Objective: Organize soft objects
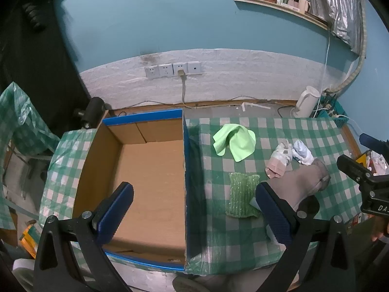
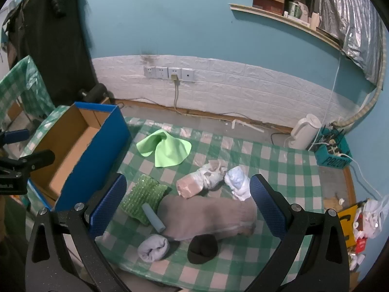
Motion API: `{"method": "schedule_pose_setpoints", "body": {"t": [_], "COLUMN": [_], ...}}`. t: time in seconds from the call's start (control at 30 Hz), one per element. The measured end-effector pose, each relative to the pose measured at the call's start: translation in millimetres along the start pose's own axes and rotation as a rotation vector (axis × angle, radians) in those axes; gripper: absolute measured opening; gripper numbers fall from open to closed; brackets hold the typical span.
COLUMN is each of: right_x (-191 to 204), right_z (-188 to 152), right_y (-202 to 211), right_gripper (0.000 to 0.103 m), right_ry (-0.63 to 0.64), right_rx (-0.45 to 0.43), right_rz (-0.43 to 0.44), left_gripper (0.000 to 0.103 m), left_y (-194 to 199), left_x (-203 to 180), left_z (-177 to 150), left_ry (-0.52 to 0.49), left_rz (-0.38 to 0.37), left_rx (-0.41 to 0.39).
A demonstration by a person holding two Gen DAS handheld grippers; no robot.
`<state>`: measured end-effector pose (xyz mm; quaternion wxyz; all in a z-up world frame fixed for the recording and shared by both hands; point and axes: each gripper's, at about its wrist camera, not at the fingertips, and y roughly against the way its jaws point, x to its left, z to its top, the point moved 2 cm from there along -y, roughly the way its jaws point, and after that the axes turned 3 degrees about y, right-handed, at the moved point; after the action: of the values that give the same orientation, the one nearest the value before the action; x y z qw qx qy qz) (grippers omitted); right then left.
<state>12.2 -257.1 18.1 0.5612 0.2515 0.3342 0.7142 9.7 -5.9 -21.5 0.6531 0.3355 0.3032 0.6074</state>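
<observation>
Both hand-held grippers stood fully open, tilted downward above the tabletop (image 2: pixel 279 170), with nothing between the jaws. The left hand-held gripper (image 1: pixel 194 209) hovered over the right wall of the cardboard box (image 1: pixel 150 182), one finger above the bare box floor and the other above the checked cloth. The right hand-held gripper (image 2: pixel 188 206) hovered over the group of soft objects.

Nearest the right hand-held gripper lay a rolled grey sock (image 2: pixel 153 247) and a black bundle (image 2: pixel 203 248), well apart from each other. Just behind them lay a grey-brown garment (image 2: pixel 211 215), spread flat. A pale blue cylinder (image 2: pixel 153 217) rested across the edge of a green textured pad (image 2: pixel 142 194) and touched the garment. The pad lay just beside the blue outer wall of the box.

Farther back, a pink-and-white bundle (image 2: pixel 194 182) and a white-and-blue bundle (image 2: pixel 237 181) lay side by side, beyond the garment's far edge. A light green cloth (image 2: pixel 165 149) lay crumpled beyond them, near the box.

The box sat at the left end of the tabletop and held no objects. A white kettle (image 2: pixel 304 131) stood at the far right, beside a blue basket (image 2: pixel 333 157). Wall sockets (image 2: pixel 169 73) were mounted on the white panel behind.
</observation>
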Motion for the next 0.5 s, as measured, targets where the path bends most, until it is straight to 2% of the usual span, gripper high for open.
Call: {"method": "schedule_pose_setpoints", "body": {"t": [0.5], "right_x": [0.1], "right_z": [-0.7], "right_y": [-0.5], "right_gripper": [0.100], "right_ry": [-0.001], "right_rx": [0.003], "right_rz": [-0.004], "left_gripper": [0.101], "left_y": [-3.0], "left_x": [-1.8], "left_z": [-3.5], "left_ry": [-0.006], "left_rz": [-0.011], "left_rx": [0.016]}}
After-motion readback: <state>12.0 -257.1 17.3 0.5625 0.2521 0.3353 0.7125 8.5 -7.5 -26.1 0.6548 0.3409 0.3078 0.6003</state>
